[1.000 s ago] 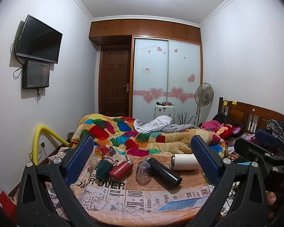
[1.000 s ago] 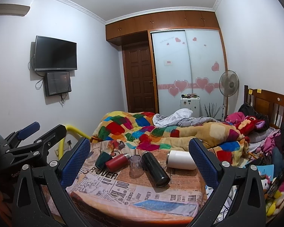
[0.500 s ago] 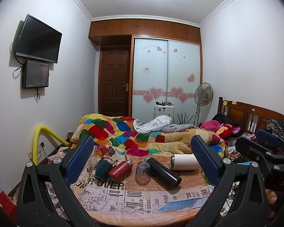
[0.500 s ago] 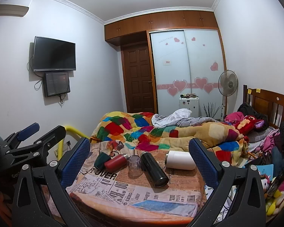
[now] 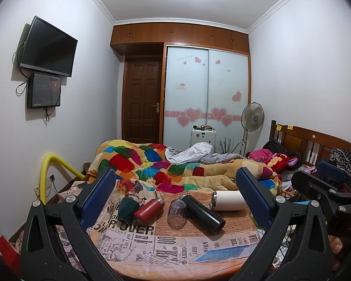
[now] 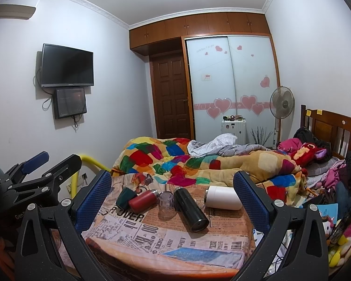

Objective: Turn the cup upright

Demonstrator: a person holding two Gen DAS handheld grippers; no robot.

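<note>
A clear glass cup (image 5: 177, 213) stands upside down on the newspaper-print table (image 5: 170, 245), also in the right wrist view (image 6: 166, 203). Around it lie a dark green cup (image 5: 126, 208), a red flask (image 5: 149, 210), a black flask (image 5: 202, 213) and a white tumbler (image 5: 228, 201), all on their sides. My left gripper (image 5: 175, 196) is open and empty, held back from the table. My right gripper (image 6: 172, 193) is open and empty, also short of the cups. Each gripper shows at the other's view edge.
A bed with a colourful quilt (image 5: 156, 164) lies behind the table. A yellow rail (image 5: 51, 171) stands at the left. A wooden headboard (image 5: 316, 142) and piled clothes and toys (image 6: 334, 171) are at the right. A blue booklet (image 5: 222, 254) lies near the table's front edge.
Both grippers have drifted very slightly; the right view shifted a little. The cups and flasks have not moved.
</note>
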